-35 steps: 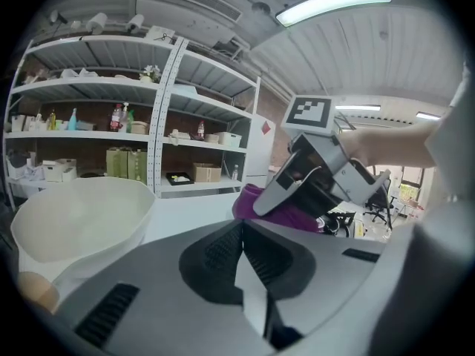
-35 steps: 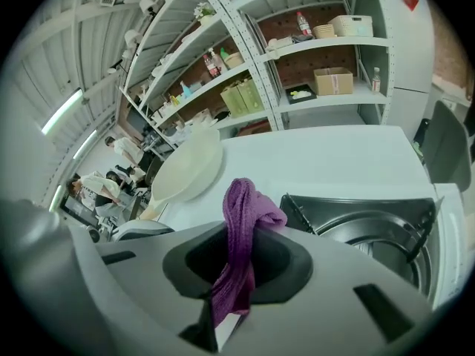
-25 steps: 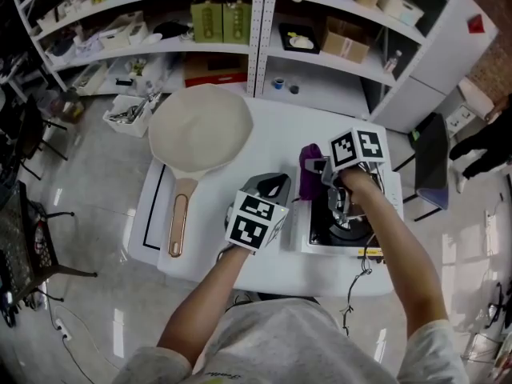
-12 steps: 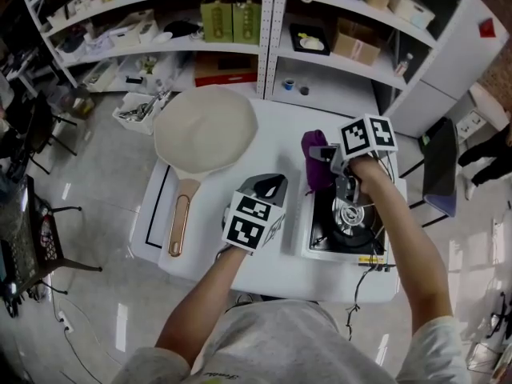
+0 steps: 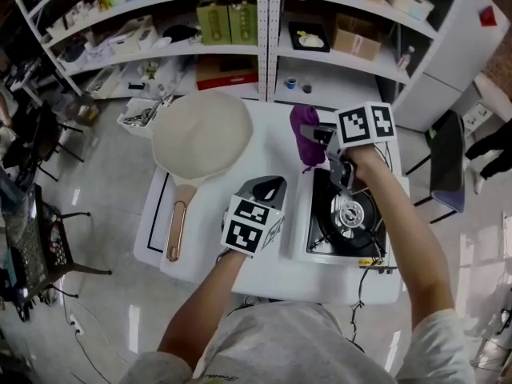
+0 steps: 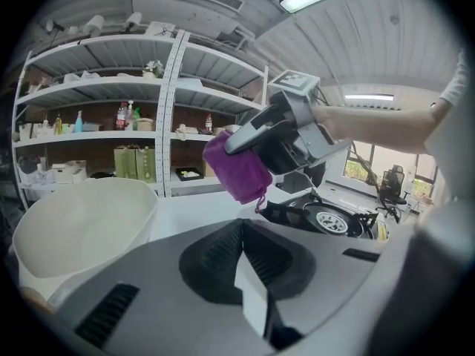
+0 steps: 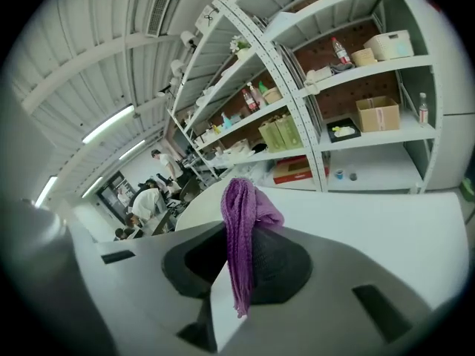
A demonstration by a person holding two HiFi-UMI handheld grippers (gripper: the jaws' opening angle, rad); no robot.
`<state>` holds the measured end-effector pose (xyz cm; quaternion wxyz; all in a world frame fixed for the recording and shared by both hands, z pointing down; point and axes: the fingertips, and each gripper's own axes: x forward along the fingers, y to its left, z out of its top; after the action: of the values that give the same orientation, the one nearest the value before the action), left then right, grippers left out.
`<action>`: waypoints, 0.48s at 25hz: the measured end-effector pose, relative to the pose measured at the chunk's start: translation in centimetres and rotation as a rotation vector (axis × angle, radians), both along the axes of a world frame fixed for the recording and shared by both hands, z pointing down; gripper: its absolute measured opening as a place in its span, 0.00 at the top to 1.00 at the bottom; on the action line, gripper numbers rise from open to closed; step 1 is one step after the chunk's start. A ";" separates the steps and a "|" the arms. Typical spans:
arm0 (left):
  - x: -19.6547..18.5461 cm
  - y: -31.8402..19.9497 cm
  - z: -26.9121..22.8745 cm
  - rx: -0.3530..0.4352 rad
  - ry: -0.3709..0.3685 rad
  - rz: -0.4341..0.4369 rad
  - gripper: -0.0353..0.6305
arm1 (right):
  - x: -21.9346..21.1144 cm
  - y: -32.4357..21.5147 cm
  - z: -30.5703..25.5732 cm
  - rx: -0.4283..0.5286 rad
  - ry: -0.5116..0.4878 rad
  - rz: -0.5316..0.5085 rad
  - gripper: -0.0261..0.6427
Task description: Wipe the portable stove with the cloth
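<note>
Two grippers, one stove, one cloth and one pan are in sight. Nearest, the left gripper (image 5: 270, 187) hangs over the white table (image 5: 272, 146) just left of the portable stove (image 5: 320, 242), its jaws pressed together with nothing between them. By the stove's far left corner, the right gripper (image 5: 318, 138) pinches the purple cloth (image 5: 304, 130), which dangles clear of the stove. Farther left sits the cream pan (image 5: 200, 130), and the shelves (image 5: 264, 46) stand behind.

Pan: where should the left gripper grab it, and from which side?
The handle, from above, with the jaws across its width. It is long, narrow and unobstructed, with its end toward the near side. The bowl looks too wide for the jaws.
</note>
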<state>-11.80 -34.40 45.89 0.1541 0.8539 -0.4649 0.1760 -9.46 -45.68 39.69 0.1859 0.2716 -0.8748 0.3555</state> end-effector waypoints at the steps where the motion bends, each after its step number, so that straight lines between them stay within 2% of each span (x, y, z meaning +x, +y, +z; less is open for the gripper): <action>1: -0.1 0.0 0.2 -0.003 -0.005 -0.005 0.94 | -0.3 -0.2 0.2 0.022 -0.005 -0.015 0.87; 4: -0.5 -0.3 0.4 -0.010 -0.017 -0.021 0.94 | -1.1 -0.4 1.5 0.058 0.005 -0.069 0.87; 8: -0.8 -0.5 0.7 -0.018 -0.026 -0.033 0.94 | -0.9 -0.1 4.0 0.086 0.089 -0.137 0.87; 12: -0.4 -0.8 0.5 -0.014 -0.023 -0.029 0.94 | 0.3 -0.3 4.7 0.085 0.102 -0.142 0.87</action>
<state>-12.23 -35.21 46.38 0.1572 0.8439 -0.4776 0.1870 -9.19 -45.98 44.38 0.2430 0.2343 -0.8956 0.2898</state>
